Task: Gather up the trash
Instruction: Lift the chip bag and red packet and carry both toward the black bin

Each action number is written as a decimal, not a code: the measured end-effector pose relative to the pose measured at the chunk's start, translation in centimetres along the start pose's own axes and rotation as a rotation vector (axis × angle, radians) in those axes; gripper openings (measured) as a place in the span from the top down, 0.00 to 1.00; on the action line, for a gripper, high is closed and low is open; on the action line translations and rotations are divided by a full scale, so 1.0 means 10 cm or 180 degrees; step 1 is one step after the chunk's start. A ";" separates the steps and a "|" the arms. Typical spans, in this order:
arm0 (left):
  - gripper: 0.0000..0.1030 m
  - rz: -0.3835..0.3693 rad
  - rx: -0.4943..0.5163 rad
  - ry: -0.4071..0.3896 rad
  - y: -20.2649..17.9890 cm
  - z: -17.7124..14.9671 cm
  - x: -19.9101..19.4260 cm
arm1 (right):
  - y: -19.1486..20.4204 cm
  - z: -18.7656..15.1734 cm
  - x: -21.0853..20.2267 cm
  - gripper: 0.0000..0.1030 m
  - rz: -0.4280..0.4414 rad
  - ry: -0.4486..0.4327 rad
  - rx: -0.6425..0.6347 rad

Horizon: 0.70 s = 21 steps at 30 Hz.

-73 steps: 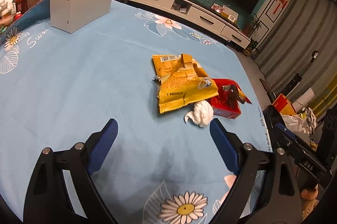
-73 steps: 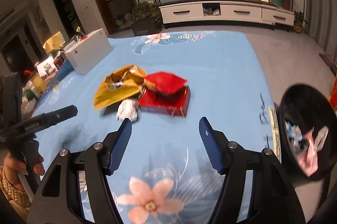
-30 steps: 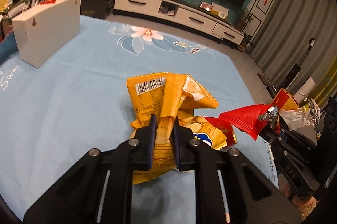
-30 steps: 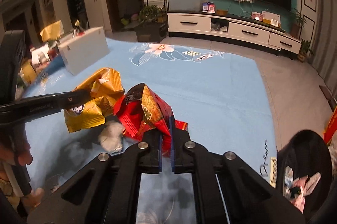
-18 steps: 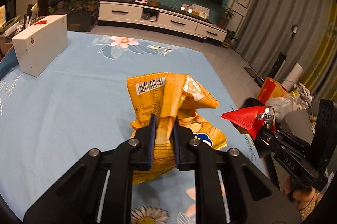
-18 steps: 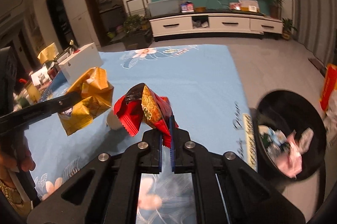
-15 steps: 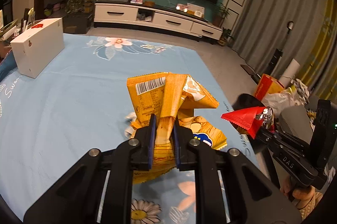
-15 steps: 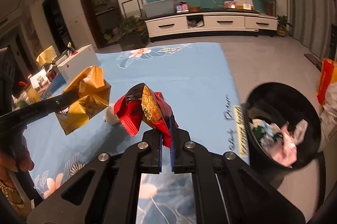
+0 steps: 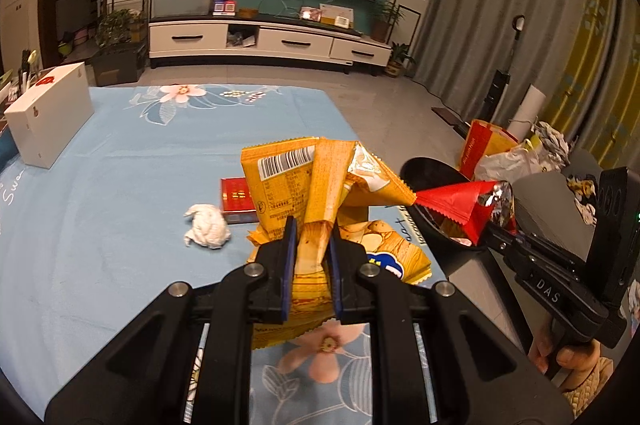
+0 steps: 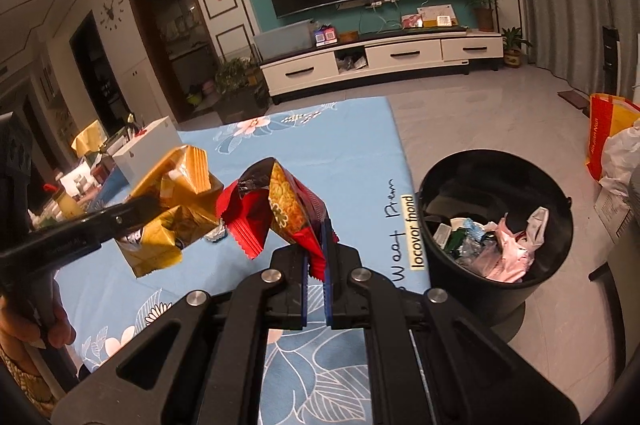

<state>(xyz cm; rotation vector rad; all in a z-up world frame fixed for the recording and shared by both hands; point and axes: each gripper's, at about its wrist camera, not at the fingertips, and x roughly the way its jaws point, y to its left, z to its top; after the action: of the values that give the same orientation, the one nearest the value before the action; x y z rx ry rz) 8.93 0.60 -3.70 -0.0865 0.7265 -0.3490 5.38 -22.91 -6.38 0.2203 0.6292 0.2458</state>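
Note:
My left gripper [image 9: 312, 231] is shut on a yellow chip bag [image 9: 320, 181] and holds it above the blue floral table [image 9: 120, 185]. My right gripper [image 10: 316, 245] is shut on a red snack wrapper [image 10: 280, 213], held in the air near the table's right edge. The red wrapper also shows in the left wrist view [image 9: 460, 201], and the yellow bag in the right wrist view [image 10: 172, 217]. A black trash bin [image 10: 492, 225] with litter inside stands on the floor right of the table. A crumpled white tissue [image 9: 206, 231] and a red box [image 9: 236, 199] lie on the table.
A white box [image 9: 48, 113] stands at the table's far left. An orange bag [image 10: 604, 137] and white plastic bags [image 9: 516, 157] sit on the floor beyond the bin. A TV cabinet [image 10: 380, 61] lines the far wall.
Both grippers closed on their wrappers, lifted them off the table and carried them right toward the bin. The tissue and red box stayed on the table.

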 end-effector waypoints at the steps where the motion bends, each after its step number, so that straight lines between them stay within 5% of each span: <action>1: 0.85 -0.0011 0.0015 0.0006 -0.02 0.00 0.01 | -0.03 0.00 -0.02 0.94 -0.0013 -0.0011 0.0018; 21: 0.85 -0.0283 0.0430 0.0259 -0.76 0.04 0.52 | -0.94 -0.22 -0.29 0.94 -0.0451 -0.0106 0.0661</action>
<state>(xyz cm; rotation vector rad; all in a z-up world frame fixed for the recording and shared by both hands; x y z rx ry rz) 10.70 -8.30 -5.19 0.0234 0.7792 -0.4877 3.27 -32.38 -9.06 0.3772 0.6346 0.0399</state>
